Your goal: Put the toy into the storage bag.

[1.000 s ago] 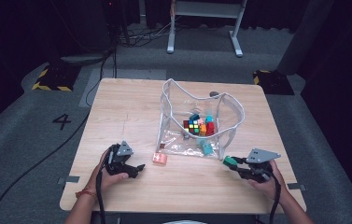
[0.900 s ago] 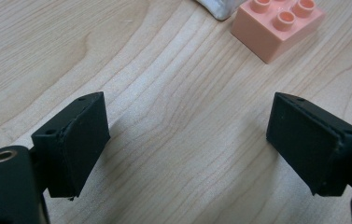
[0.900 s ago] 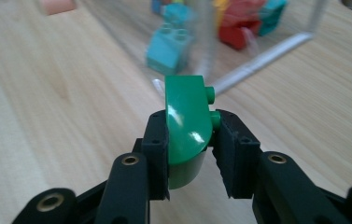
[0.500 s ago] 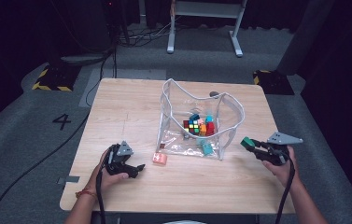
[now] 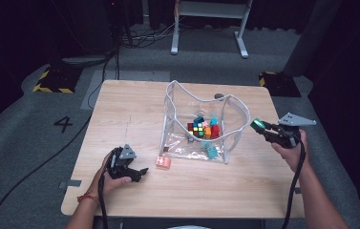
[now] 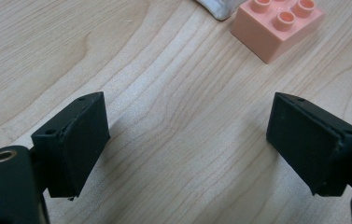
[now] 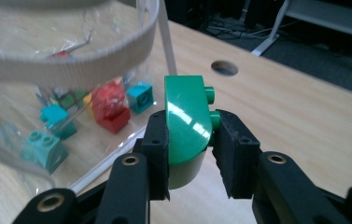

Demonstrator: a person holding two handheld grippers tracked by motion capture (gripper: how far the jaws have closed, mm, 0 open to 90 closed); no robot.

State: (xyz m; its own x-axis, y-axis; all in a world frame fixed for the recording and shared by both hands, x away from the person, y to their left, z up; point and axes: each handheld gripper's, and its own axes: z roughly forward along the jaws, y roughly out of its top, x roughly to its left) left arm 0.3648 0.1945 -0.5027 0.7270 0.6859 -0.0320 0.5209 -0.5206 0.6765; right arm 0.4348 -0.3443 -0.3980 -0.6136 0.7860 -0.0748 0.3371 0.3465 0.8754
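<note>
Since a second ago the right hand-held gripper (image 5: 259, 128) has lifted off the near right part of the tabletop (image 5: 134, 109) and swung farther right and away, so it now hangs just beside the right wall of the clear bag (image 5: 232, 124), near its rim. Its jaws are clamped on a green brick (image 7: 187, 126), rounded on one side, with the studs pointing toward the right jaw. Left of it, through the plastic, lie a red brick (image 7: 113, 109), teal bricks (image 7: 45, 149) and a colour cube (image 5: 198, 129). Over at the near left, the left hand-held gripper (image 5: 139, 172) has kept its place low over the wood, jaws wide apart with bare wood between them. A pink brick (image 6: 278, 25) sits just beyond it, close to the bag's near left corner.
</note>
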